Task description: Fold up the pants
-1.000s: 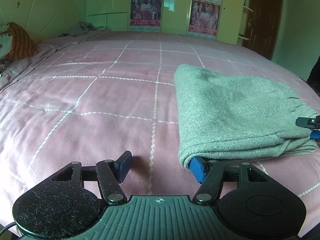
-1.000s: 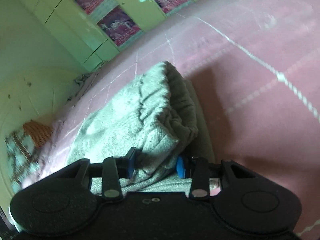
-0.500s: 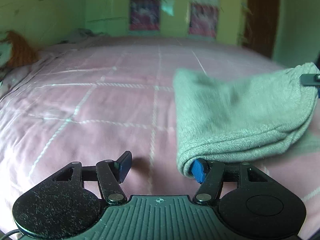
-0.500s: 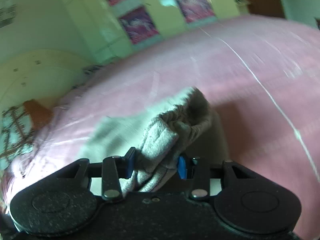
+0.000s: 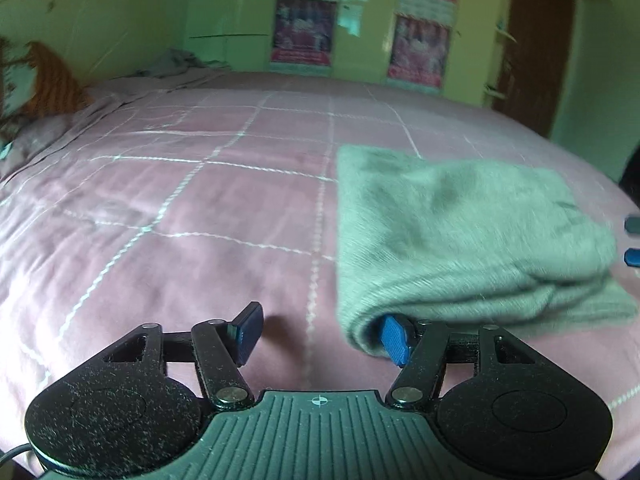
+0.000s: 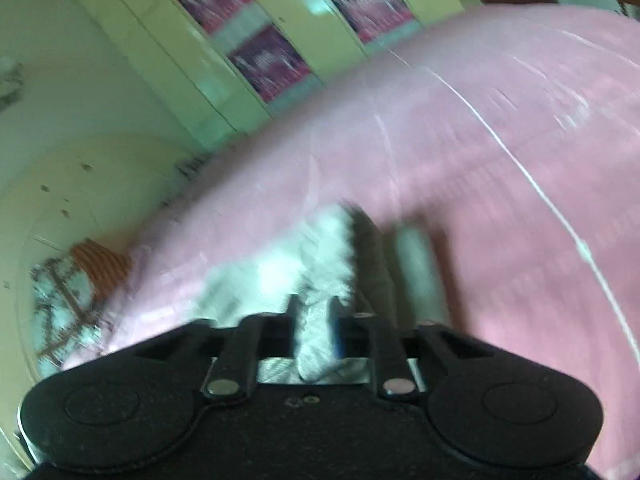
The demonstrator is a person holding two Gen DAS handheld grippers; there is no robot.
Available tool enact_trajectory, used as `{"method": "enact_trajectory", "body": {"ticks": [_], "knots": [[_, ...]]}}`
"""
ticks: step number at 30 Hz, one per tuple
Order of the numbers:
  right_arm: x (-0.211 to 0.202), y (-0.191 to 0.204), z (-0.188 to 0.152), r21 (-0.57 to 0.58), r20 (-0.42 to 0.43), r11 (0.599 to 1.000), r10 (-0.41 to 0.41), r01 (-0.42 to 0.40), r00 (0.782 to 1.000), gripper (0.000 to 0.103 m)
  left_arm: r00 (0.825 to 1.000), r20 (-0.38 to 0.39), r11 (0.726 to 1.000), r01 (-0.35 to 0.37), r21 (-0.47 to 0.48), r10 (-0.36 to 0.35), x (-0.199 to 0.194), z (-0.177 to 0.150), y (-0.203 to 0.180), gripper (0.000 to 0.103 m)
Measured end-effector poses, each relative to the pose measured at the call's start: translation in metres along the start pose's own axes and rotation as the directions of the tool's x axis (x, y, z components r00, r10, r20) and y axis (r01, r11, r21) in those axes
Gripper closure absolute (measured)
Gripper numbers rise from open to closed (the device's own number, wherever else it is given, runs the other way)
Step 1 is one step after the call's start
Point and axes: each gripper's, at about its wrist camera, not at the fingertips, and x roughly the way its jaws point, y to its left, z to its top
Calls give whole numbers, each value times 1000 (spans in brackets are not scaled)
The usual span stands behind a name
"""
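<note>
Nearest in the left wrist view, the left gripper [image 5: 320, 334] is seen spread wide, its right pad tucked under the near corner of the pants [image 5: 460, 236] and nothing pinched. In the blurred right wrist view, the right gripper [image 6: 316, 330] is pressed together on a bunch of the grey fabric. The pants are laid folded on the pink bed [image 5: 168, 208], toward its right side. A fold appears to be in the laying-down stage; next, release by the right gripper and flattening of the stack are probably called for. Posters [image 5: 304, 32] are visible on the far wall.
</note>
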Motion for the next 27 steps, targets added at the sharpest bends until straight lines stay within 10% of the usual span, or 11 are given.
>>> {"method": "enact_trajectory", "body": {"ticks": [2, 9, 13, 14, 15, 16, 22, 27], "knots": [[-1, -2, -15, 16, 0, 1000, 2, -2, 1000, 14, 1000, 0, 999, 5, 40, -5, -3, -1, -8, 40], [34, -1, -19, 92, -74, 996, 22, -15, 997, 31, 1000, 2, 1000, -19, 4, 19, -9, -2, -6, 40], [60, 7, -14, 115, -115, 992, -31, 44, 993, 14, 999, -25, 999, -34, -32, 33, 0, -1, 1, 40], [66, 13, -11, 92, -123, 994, -55, 66, 991, 19, 999, -19, 998, -48, -28, 48, 1, -1, 0, 40], [70, 21, -8, 64, -131, 995, -67, 76, 989, 59, 998, -5, 998, -60, -29, 60, 0, -1, 1, 40], [70, 27, -5, 52, -125, 997, -57, 63, 991, 63, 998, 22, 997, -65, -36, 66, -4, -1, 1, 42], [1, 72, 13, -182, 127, 968, 196, -171, 972, 65, 992, 113, 999, -51, 7, 50, -16, -3, -6, 45], [29, 3, -12, 66, 22, 998, -25, 24, 999, 66, 997, 62, 998, -57, 29, 55, -6, -3, -10, 39]]}}
